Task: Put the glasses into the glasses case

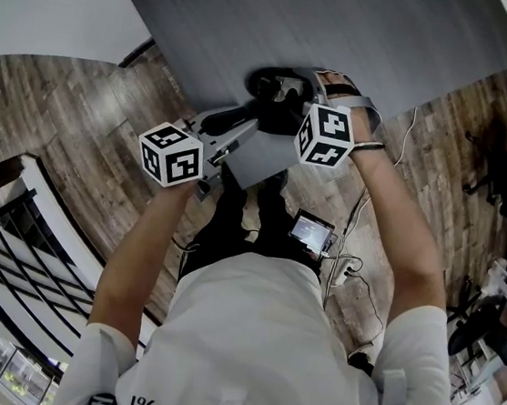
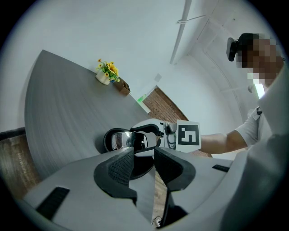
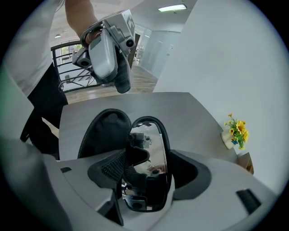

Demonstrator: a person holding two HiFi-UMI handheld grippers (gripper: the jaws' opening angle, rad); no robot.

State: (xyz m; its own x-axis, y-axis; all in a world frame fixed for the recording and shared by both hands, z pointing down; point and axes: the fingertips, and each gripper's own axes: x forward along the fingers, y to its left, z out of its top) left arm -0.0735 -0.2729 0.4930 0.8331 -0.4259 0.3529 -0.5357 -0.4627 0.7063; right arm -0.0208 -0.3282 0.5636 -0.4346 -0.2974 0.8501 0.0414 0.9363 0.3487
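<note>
– Glasses (image 3: 153, 133): where are they?
– In my right claw (image 3: 149, 168), low over the open glasses case (image 3: 106, 131). I can't tell whether they touch it. The case lies flat on the table (image 3: 194, 115).
– Claw state?
– Right claw: jaws wide and clamped across the frame, one pad on each side, with the mirrored lens running lengthwise between them. Left claw (image 2: 143, 158): jaws partly apart, nothing gripped. It hovers near one end of the case and looks clear of it.
– Handling?
– My read: light, stiff frame, so it needs little squeeze. The lens is glossy, so probably slippery and easy to scratch. Pads belong on the rim, not the lens face. The hinges and temples are the weak spots, and I can't see how they're folded. The case looks like a light, semi-rigid shell, so it may slide when the glasses press in.
– Plan?
– Lower the glasses lengthwise into the hollow half and let go only once they're seated. If the case skates, the left claw should pin its rim.
</note>
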